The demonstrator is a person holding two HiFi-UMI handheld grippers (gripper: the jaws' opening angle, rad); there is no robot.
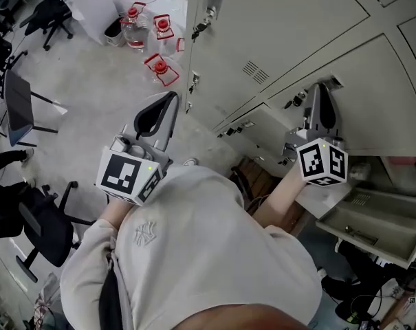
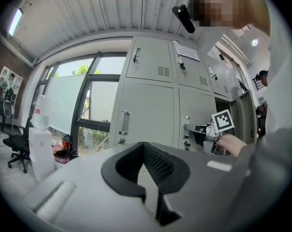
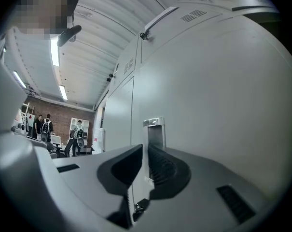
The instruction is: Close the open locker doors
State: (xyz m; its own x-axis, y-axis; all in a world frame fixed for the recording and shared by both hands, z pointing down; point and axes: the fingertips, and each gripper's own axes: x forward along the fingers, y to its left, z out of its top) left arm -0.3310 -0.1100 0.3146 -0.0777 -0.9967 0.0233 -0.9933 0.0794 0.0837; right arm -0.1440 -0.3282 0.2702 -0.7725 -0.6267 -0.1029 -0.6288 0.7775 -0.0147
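Observation:
A bank of grey lockers fills the upper right of the head view. My right gripper is shut, with nothing in it. Its tip is at the face of a grey locker door, close to the latch. In the right gripper view that door fills the frame, and its metal handle stands just beyond my right gripper. Another door hangs open at the lower right. My left gripper is shut, holds nothing and is clear of the lockers; its tip points at them.
Several red-capped water bottles and a white box stand on the floor left of the lockers. Office chairs are at the far left. The person's torso takes up the bottom of the head view. A window is beside the lockers.

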